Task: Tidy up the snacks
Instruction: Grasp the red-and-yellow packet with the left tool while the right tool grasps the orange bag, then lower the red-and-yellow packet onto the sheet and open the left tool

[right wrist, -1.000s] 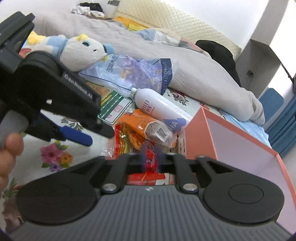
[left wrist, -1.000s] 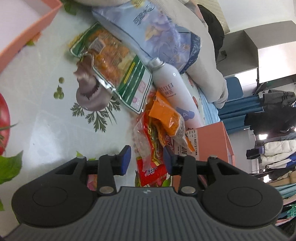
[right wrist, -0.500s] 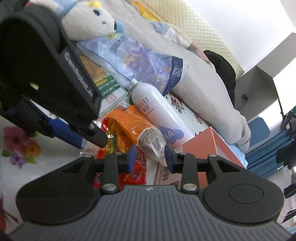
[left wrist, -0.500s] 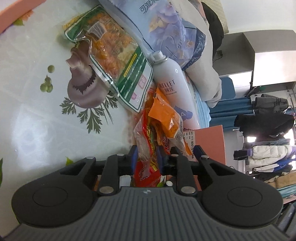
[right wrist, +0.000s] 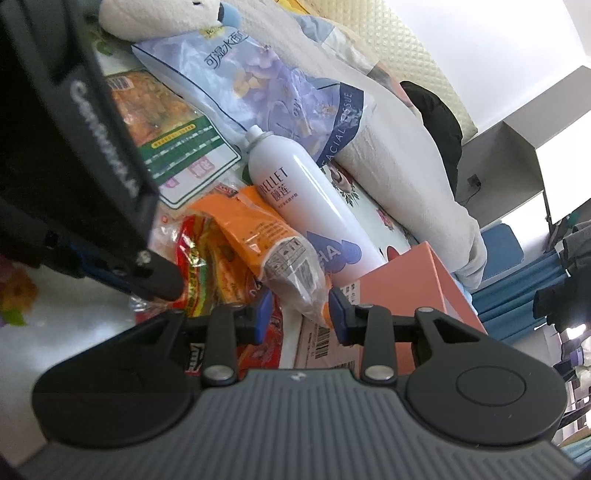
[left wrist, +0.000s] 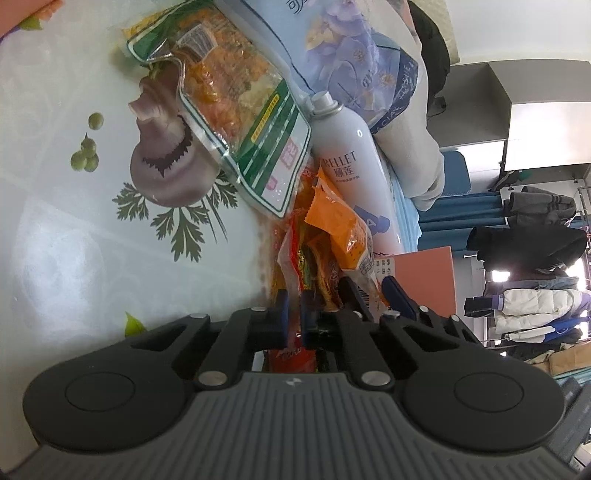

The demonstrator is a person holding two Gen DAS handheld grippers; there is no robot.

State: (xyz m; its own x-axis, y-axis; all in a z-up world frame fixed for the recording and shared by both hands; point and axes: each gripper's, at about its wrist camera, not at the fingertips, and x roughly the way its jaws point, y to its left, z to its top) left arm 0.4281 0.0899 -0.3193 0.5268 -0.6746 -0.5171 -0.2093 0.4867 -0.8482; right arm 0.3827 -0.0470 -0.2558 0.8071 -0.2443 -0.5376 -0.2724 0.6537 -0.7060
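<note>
A red snack packet [left wrist: 295, 254] lies on the flowered tablecloth. My left gripper [left wrist: 293, 317] is shut on its clear edge. It shows in the right wrist view [right wrist: 207, 266] too. An orange snack packet [right wrist: 266, 243] lies on top of it, also visible in the left wrist view [left wrist: 340, 229]. My right gripper [right wrist: 300, 314] is open, its fingers either side of the orange packet's end. The right gripper's fingers [left wrist: 397, 295] show in the left wrist view.
A white spray bottle [right wrist: 299, 199] lies behind the snacks, with a green snack bag [left wrist: 243, 122] and a blue tissue pack [right wrist: 266, 85]. An orange box [right wrist: 406, 288] stands at the right. A plush toy [right wrist: 162, 18] and bedding lie beyond.
My left gripper moved forward and shut on the red packet. My right gripper opened and moved up around the orange packet's end.
</note>
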